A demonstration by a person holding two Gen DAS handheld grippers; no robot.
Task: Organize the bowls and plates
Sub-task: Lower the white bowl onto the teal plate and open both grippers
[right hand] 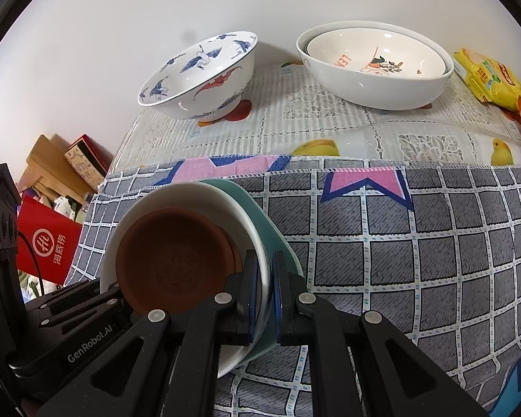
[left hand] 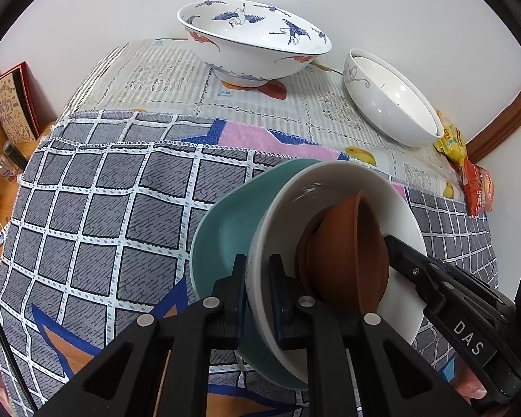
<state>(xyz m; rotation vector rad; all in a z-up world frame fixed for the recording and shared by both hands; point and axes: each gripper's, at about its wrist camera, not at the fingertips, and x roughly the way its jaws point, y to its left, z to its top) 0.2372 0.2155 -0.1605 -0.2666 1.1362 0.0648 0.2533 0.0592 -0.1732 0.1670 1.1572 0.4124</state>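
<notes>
A stack of nested dishes hangs tilted over the grey checked cloth (left hand: 97,215). It consists of a teal plate (left hand: 222,229) outermost, a white bowl (left hand: 333,180) inside it, and brown clay saucers (left hand: 344,260) innermost. My left gripper (left hand: 258,260) is shut on the stack's near rim, with the white bowl's edge between its pads. My right gripper (right hand: 264,255) is shut on the opposite rim, pinching the white bowl (right hand: 187,194) and the teal plate (right hand: 260,219) together. The brown saucers (right hand: 177,260) face this camera. Each gripper also shows in the other view, the right gripper (left hand: 399,253) and the left gripper (right hand: 114,288).
At the back stand a crane-painted bowl (left hand: 253,41) (right hand: 205,80) and a large white bowl (left hand: 392,104) (right hand: 375,87) with a printed bowl (right hand: 375,55) nested inside. Yellow snack packs (right hand: 486,76) and red snack packs (left hand: 479,191) lie at the right edge. A red bag (right hand: 48,239) and boxes (left hand: 14,104) sit beyond the left edge.
</notes>
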